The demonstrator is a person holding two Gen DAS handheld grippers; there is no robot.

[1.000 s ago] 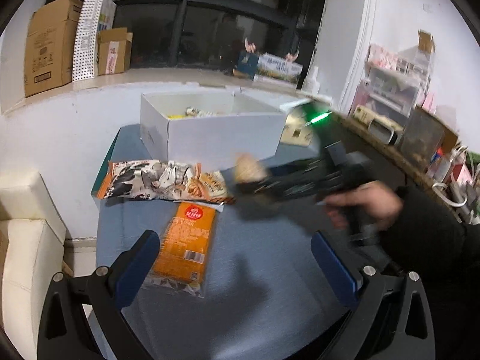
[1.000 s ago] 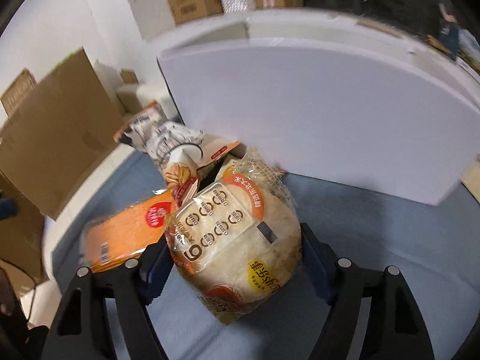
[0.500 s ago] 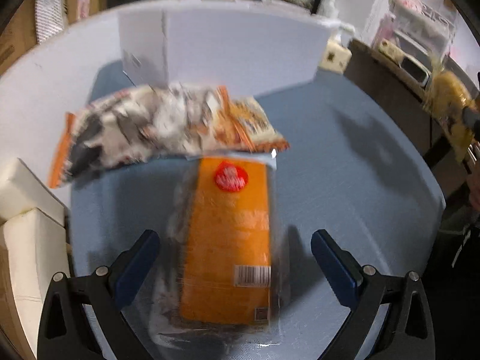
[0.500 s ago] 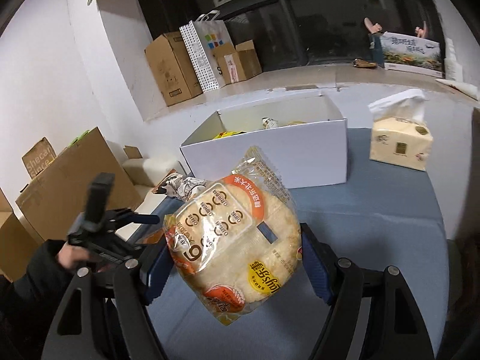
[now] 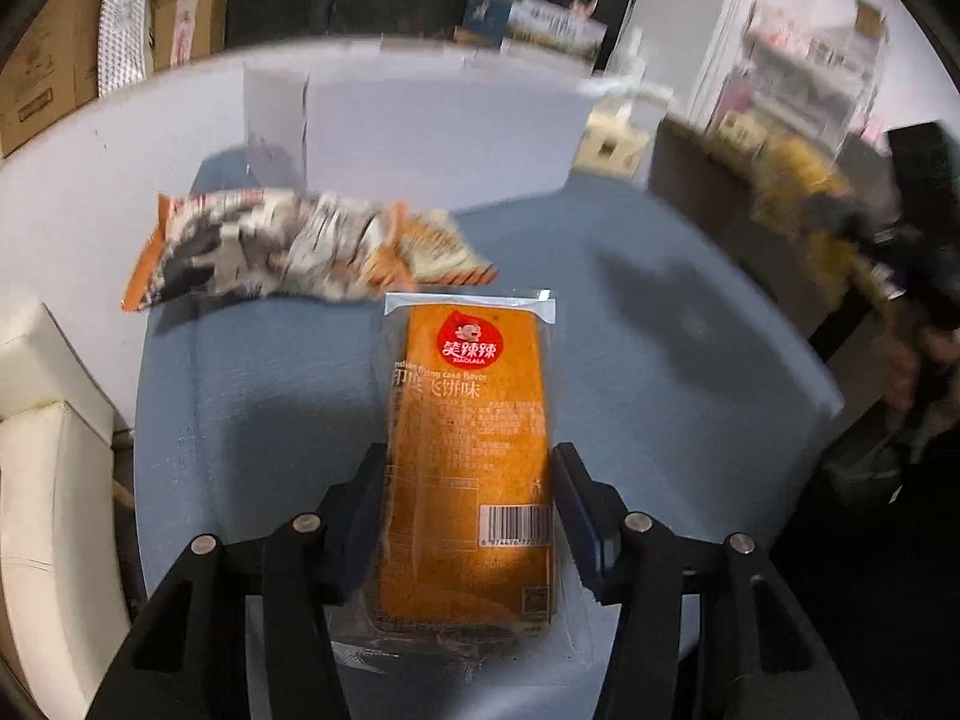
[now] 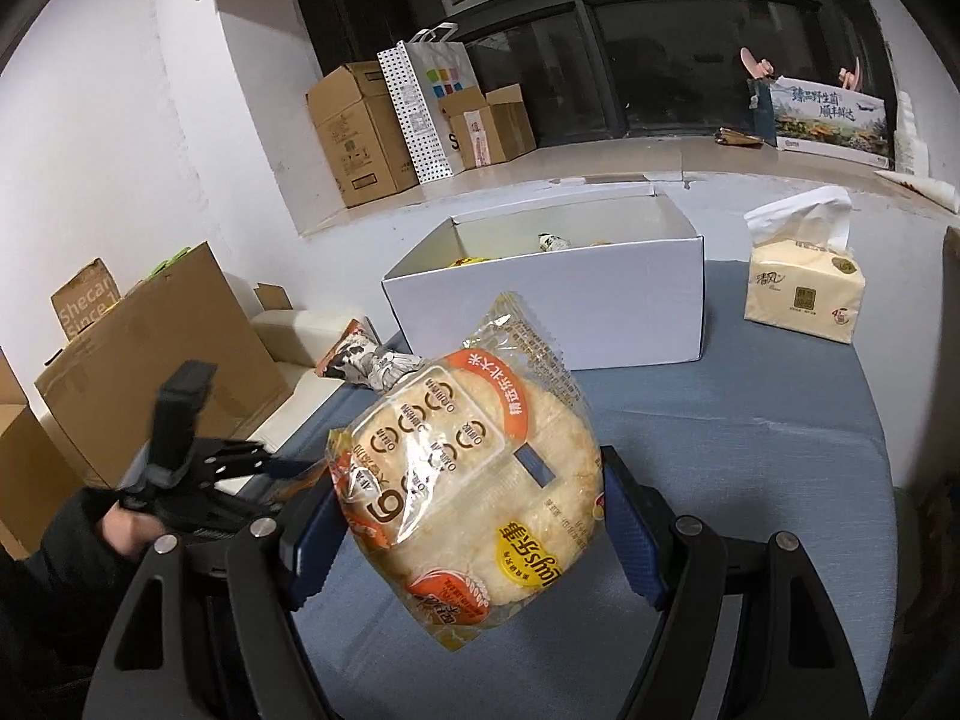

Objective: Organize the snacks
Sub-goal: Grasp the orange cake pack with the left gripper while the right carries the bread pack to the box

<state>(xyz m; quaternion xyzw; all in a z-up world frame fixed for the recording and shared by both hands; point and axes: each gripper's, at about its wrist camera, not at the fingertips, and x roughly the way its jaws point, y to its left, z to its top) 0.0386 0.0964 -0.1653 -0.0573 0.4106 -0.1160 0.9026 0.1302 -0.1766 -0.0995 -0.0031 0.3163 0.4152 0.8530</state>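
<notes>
The white box (image 6: 576, 300) stands open-topped, with bare blue tabletop (image 6: 750, 450) before it and a tissue pack (image 6: 804, 288) beside.

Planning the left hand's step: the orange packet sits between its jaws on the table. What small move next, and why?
Probably finish closing the left gripper on the orange packet. The jaws flank its long sides, but it seems to lie flat on the blue table, not lifted, and the white box stands open.

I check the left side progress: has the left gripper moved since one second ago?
Yes. The left gripper came forward and down toward the white box; its fingers now flank the orange packet on the table.
</notes>
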